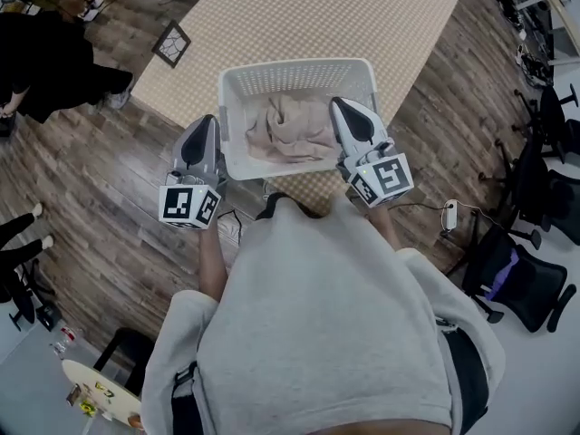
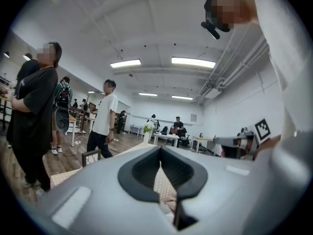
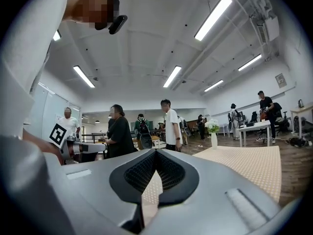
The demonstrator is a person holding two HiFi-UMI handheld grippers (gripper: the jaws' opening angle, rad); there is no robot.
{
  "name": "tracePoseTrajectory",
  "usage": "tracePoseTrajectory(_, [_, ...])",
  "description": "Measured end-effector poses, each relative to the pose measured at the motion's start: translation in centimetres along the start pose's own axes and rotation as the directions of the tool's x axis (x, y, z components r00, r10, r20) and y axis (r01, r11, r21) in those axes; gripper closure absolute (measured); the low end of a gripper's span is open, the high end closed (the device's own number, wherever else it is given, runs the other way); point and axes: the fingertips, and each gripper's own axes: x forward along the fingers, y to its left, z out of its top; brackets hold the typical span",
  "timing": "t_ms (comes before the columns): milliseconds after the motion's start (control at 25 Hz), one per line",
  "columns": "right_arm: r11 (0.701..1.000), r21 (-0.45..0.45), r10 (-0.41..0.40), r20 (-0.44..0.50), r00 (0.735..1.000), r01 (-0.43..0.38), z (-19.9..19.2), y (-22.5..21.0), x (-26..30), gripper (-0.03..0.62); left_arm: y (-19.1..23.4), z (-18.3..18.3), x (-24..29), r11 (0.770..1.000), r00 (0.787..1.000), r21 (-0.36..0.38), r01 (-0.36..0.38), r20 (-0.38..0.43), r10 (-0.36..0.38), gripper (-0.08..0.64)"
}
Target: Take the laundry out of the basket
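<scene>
A white slatted laundry basket [image 1: 238,87] stands on a beige checkered surface [image 1: 317,12]. Crumpled pinkish-beige laundry [image 1: 288,127] lies in its near half. My left gripper [image 1: 210,120] hovers just outside the basket's left near corner, shut and holding nothing. My right gripper [image 1: 338,103] hangs over the basket's right side, beside the laundry, also shut and empty. In the left gripper view the left gripper's [image 2: 160,151] jaws meet at the tips and point out level over the room. In the right gripper view the right gripper [image 3: 155,153] looks the same way.
A small black frame [image 1: 171,43] lies at the beige surface's left corner. People stand at the left [image 1: 50,66] and further back [image 3: 172,124]. Black office chairs [image 1: 530,279] and a cable crowd the right. A white vase with flowers [image 3: 213,133] stands behind.
</scene>
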Motion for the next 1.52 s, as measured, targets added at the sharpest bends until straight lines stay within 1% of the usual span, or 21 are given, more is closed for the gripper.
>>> tracePoseTrajectory(200, [0.999,0.04,-0.011,-0.066,0.998,0.014,-1.7,-0.8,1.2,0.594,2.5,-2.0,0.1,0.998,0.998,-0.043,-0.042,-0.045,0.04,0.552])
tracePoseTrajectory(320, [1.0,0.015,0.014,-0.126,0.992,-0.012,-2.9,-0.2,2.5,0.594,3.4,-3.5,0.5,0.997,0.997,-0.057,-0.043,-0.069,0.039,0.552])
tracePoseTrajectory(440, [0.992,-0.092,0.067,-0.22,0.973,-0.089,-4.2,0.9,3.6,0.594,3.7,-4.3,0.8,0.997,0.996,-0.069,-0.039,-0.079,0.034,0.552])
tracePoseTrajectory(480, [0.978,-0.16,0.087,-0.263,0.961,-0.132,-4.7,1.4,3.8,0.594,3.8,-4.4,0.8,0.997,0.996,-0.073,-0.039,-0.078,0.033,0.552])
tracePoseTrajectory(520, [0.951,-0.247,0.104,-0.313,0.944,-0.187,-5.4,1.9,4.0,0.594,3.8,-4.5,0.8,0.996,0.997,-0.078,-0.039,-0.076,0.033,0.552])
tracePoseTrajectory(560, [0.901,-0.35,0.115,-0.376,0.919,-0.256,-6.2,2.5,4.1,0.594,3.7,-4.4,0.9,0.996,0.997,-0.083,-0.038,-0.072,0.032,0.552])
tracePoseTrajectory(600, [0.818,-0.46,0.114,-0.457,0.882,-0.344,-7.5,3.1,4.2,0.594,3.7,-4.4,0.9,0.995,0.997,-0.089,-0.038,-0.066,0.032,0.552])
tracePoseTrajectory(640, [0.7,-0.556,0.093,-0.552,0.829,-0.448,-9.3,3.6,4.0,0.594,3.6,-4.3,1.0,0.995,0.998,-0.093,-0.036,-0.06,0.031,0.552])
tracePoseTrajectory(680, [0.564,-0.612,0.051,-0.644,0.763,-0.554,-11.4,3.8,3.7,0.594,3.5,-4.2,1.1,0.995,0.998,-0.096,-0.035,-0.055,0.03,0.552])
tracePoseTrajectory(720, [0.447,-0.62,0.004,-0.719,0.695,-0.644,-13.6,3.8,3.3,0.592,3.4,-4.2,1.1,0.995,0.998,-0.096,-0.033,-0.052,0.029,0.552])
tracePoseTrajectory(760, [0.382,-0.594,-0.024,-0.772,0.635,-0.708,-15.5,3.9,3.0,0.592,3.3,-4.1,1.1,0.995,0.998,-0.096,-0.032,-0.049,0.027,0.552])
tracePoseTrajectory(800, [0.368,-0.557,-0.027,-0.807,0.59,-0.744,-16.9,4.0,2.9,0.592,3.2,-4.0,1.1,0.995,0.999,-0.098,-0.031,-0.045,0.027,0.552])
tracePoseTrajectory(840, [0.385,-0.522,-0.015,-0.828,0.56,-0.761,-17.8,4.1,2.7,0.591,3.2,-4.0,1.1,0.994,0.999,-0.102,-0.031,-0.04,0.027,0.552])
tracePoseTrajectory(920, [0.436,-0.448,0.005,-0.866,0.5,-0.78,-19.3,4.3,2.3,0.573,3.2,-3.8,0.8,0.993,0.999,-0.113,-0.037,-0.032,0.033,0.552])
tracePoseTrajectory(1000, [0.49,-0.359,0.011,-0.909,0.418,-0.795,-20.7,4.0,1.7,0.382,3.3,-3.8,0.5,0.992,0.999,-0.12,-0.045,-0.029,0.042,0.552])
tracePoseTrajectory(1080, [0.524,-0.3,0.002,-0.936,0.353,-0.797,-22.2,3.4,1.7,0.096,3.5,-3.8,0.3,0.991,0.998,-0.122,-0.052,-0.025,0.049,0.552])
tracePoseTrajectory(1160, [0.533,-0.256,0.001,-0.953,0.302,-0.807,-23.9,2.9,2.1,-0.005,3.7,-3.8,0.1,0.991,0.998,-0.125,-0.055,-0.02,0.053,0.552])
tracePoseTrajectory(1240, [0.549,-0.217,0.011,-0.964,0.267,-0.807,-25.7,2.8,2.8,-0.006,3.7,-3.8,0.0,0.99,0.998,-0.126,-0.058,-0.017,0.056,0.552])
tracePoseTrajectory(1320, [0.562,-0.186,-0.005,-0.975,0.221,-0.806,-27.9,2.4,3.4,-0.008,3.7,-3.8,-0.2,0.99,0.998,-0.127,-0.063,-0.017,0.061,0.552])
tracePoseTrajectory(1440, [0.572,-0.139,-0.063,-0.99,0.126,-0.808,-31.6,1.4,3.9,-0.008,4.0,-4.0,-0.5,0.989,0.997,-0.131,-0.071,-0.018,0.069,0.552])
tracePoseTrajectory(1520, [0.582,-0.079,-0.06,-0.997,0.054,-0.809,-33.3,1.2,4.0,-0.009,4.4,-4.1,-0.8,0.988,0.997,-0.136,-0.077,-0.019,0.075,0.552])
